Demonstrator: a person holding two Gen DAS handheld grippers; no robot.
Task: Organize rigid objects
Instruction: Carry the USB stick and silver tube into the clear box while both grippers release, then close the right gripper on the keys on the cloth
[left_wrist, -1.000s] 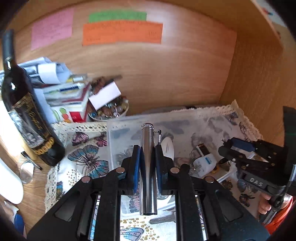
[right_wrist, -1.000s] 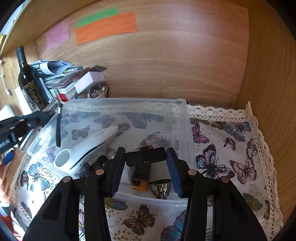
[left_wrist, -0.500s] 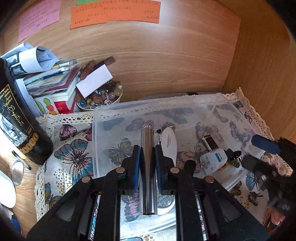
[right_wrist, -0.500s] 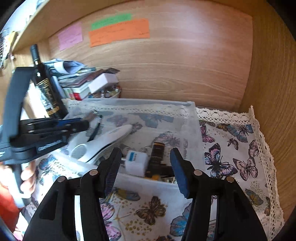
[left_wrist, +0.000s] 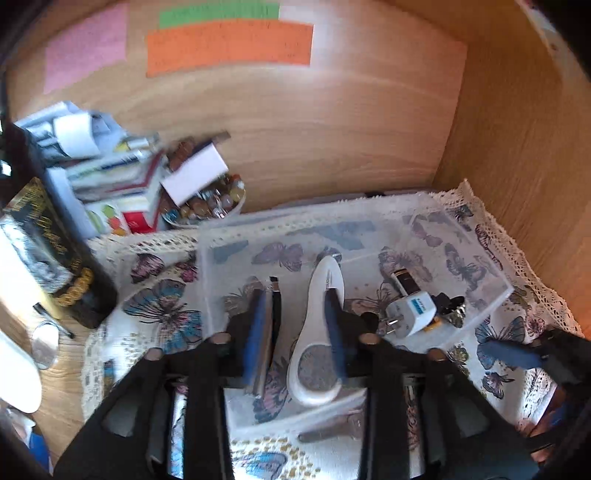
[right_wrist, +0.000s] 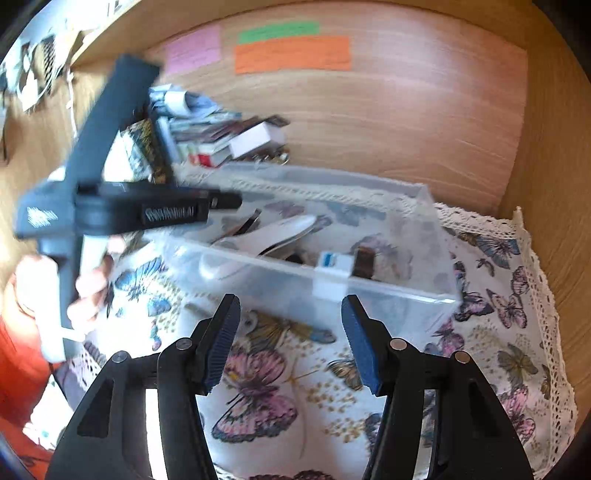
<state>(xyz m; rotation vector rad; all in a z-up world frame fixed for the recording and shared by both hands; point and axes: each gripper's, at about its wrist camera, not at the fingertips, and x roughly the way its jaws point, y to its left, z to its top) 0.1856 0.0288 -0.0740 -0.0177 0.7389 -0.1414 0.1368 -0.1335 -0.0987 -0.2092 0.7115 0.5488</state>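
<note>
Metal cylinder (left_wrist: 266, 332) slipping off left gripper (left_wrist: 295, 332), jaws spread, into clear bin's (left_wrist: 480, 266) left edge; stiff, slick, grab midshaft. Right gripper (right_wrist: 290, 343) released, empty.

Black tongs (right_wrist: 290, 339), ribbed blue pads (right_wrist: 221, 341), silver screws.

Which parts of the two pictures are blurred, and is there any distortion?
Left wrist view: the stack of papers and the dark bottle are smeared, and the fisheye bends the wooden wall. Right wrist view: the left gripper is motion-blurred, while the right gripper is sharp and open.
</note>
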